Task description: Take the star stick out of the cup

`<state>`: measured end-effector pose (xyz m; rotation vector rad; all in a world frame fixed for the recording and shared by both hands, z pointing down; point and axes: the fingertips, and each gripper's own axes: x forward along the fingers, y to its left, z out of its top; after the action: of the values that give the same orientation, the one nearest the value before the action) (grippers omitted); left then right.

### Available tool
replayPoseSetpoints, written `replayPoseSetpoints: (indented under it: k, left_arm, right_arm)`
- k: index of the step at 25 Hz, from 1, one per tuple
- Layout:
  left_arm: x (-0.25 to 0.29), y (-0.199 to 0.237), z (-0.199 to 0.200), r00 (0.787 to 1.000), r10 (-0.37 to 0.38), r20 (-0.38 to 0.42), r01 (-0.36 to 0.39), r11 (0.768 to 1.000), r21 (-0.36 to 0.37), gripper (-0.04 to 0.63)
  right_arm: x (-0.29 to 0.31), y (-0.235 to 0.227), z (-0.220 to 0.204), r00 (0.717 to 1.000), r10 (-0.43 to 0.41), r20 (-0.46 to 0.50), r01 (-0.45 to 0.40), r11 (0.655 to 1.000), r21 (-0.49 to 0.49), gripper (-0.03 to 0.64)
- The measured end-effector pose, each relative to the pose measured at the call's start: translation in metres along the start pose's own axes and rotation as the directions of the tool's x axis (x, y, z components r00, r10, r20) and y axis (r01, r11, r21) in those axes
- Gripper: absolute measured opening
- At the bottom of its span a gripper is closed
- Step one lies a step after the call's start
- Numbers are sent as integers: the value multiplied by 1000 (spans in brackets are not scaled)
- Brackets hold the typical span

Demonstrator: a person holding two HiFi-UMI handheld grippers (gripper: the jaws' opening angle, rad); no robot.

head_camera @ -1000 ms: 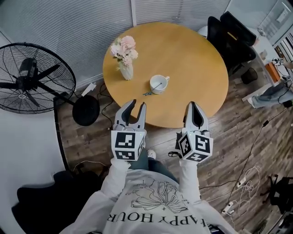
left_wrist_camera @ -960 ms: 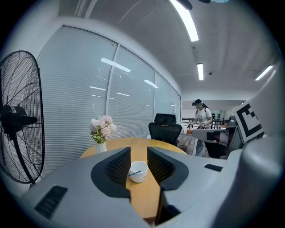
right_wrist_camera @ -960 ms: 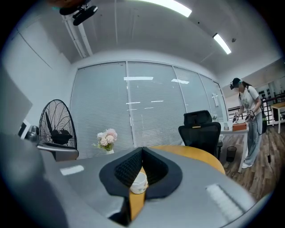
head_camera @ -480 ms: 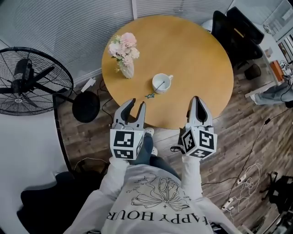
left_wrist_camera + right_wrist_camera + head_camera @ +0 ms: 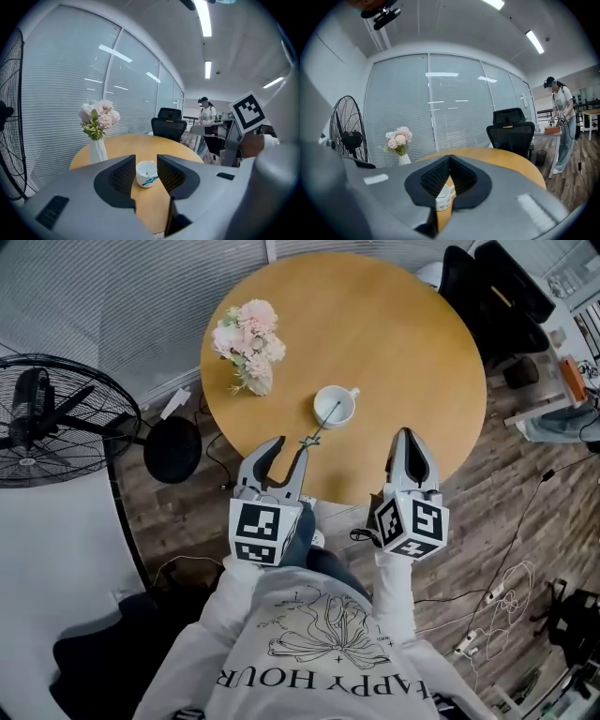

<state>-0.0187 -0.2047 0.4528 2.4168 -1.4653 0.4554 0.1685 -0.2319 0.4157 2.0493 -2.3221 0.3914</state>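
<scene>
- Left hand-held gripper (image 5: 288, 446) hovers at the near edge of the round worktop (image 5: 403, 343), its jaws apart and just now opening wider, with nothing between them.
- Right hand-held gripper (image 5: 407, 437) is level beside it, jaws together and empty.
- White cup (image 5: 335, 407) stands on the worktop ahead of both.
- Star stick (image 5: 320, 426) leans in the cup, star end outward, near the left hand-held gripper.

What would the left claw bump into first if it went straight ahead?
Probably the star stick leaning out of the white cup, seen beyond the left claw, whose jaws have just been opening with nothing between them. Depth is unclear.
</scene>
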Motion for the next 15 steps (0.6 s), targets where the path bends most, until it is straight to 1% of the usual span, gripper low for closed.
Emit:
replayPoseSetpoints:
  k: [7,15]
  left_arm:
    - [20,-12,-14,996,-83,-35,84,996,4,160]
    - [36,-14,-29,990,-120,-71,121,993,5,189]
  right_arm:
    - [14,-6,-18,999,-13,-44,13,1000,-6,11]
    - [20,-12,-31,997,-28,-73,27,1000,-11,11]
